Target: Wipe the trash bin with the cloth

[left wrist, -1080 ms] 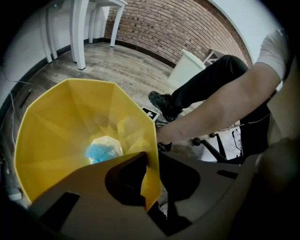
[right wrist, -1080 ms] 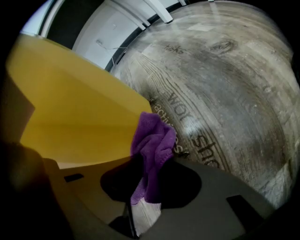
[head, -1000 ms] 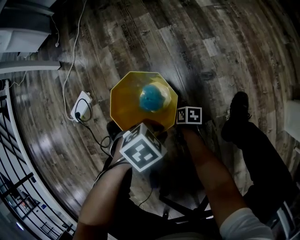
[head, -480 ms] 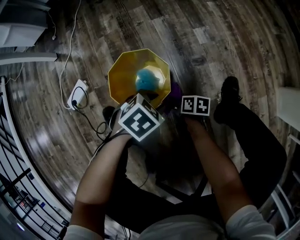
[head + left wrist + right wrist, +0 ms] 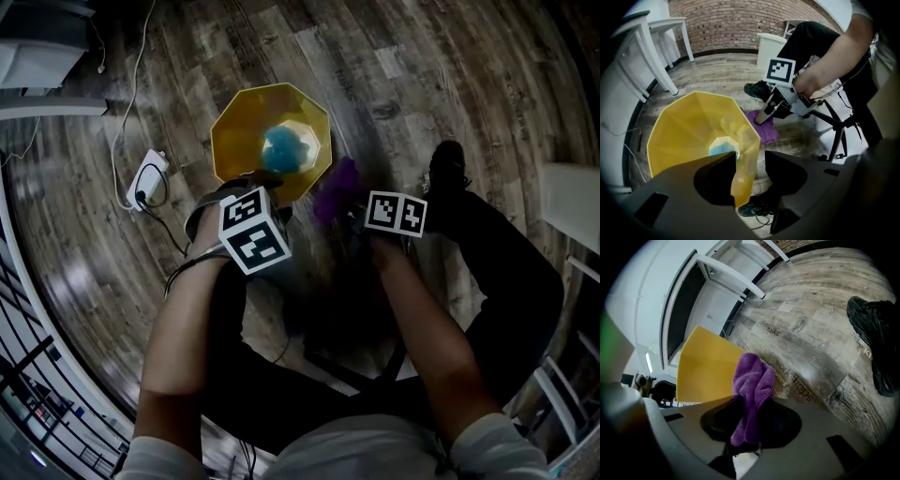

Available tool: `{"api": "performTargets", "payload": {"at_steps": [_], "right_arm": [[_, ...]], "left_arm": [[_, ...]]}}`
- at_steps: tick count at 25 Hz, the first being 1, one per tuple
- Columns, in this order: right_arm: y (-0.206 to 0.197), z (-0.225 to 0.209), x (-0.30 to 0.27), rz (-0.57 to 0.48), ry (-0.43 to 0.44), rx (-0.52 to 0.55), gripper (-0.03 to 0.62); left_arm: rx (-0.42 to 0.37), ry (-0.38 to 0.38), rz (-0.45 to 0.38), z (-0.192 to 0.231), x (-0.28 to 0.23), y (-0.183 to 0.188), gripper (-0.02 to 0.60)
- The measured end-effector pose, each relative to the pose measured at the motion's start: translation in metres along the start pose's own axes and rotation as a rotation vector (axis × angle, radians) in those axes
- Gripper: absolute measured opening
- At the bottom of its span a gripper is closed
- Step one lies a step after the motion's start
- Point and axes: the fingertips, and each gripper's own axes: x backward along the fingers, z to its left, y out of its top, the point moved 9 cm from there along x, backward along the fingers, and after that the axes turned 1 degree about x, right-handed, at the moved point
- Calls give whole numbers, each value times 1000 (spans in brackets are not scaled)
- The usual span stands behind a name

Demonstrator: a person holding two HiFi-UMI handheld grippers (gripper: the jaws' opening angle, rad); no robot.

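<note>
A yellow faceted trash bin [image 5: 239, 127] stands on the wood floor with something blue [image 5: 281, 147] at its bottom. My left gripper [image 5: 262, 180] is at the bin's near rim. In the left gripper view the bin's wall [image 5: 745, 173] passes between the jaws of that gripper [image 5: 751, 161]. The jaws are opening, with a gap on the right side of the wall. My right gripper [image 5: 745, 420] is shut on a purple cloth [image 5: 752, 385], held against the bin's outer right side [image 5: 705, 369]. The cloth [image 5: 336, 190] also shows in the head view.
A white power adapter [image 5: 145, 178] with trailing cables lies left of the bin. A black shoe [image 5: 448, 167] and dark trouser leg are to the right. White table legs [image 5: 651, 51], a white bin [image 5: 771, 47] and black stool legs [image 5: 839, 131] stand around.
The left gripper has shifted left along the bin's near rim. The purple cloth in the right gripper has come into view at the bin's right side.
</note>
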Motion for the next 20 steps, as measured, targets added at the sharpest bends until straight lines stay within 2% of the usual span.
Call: {"api": "performTargets", "payload": {"at_steps": [5, 8, 14, 20], "right_arm": [[-9, 17, 12, -28, 55, -36, 114], [-16, 32, 17, -34, 93, -40, 114], [-19, 53, 27, -48, 157, -34, 114], [-11, 64, 33, -74, 184, -8, 114]], "left_arm": [[7, -30, 66, -2, -17, -13, 176], [31, -23, 64, 1, -21, -13, 52], [119, -66, 31, 3, -22, 0, 42], [220, -85, 18, 9, -24, 12, 43]]}}
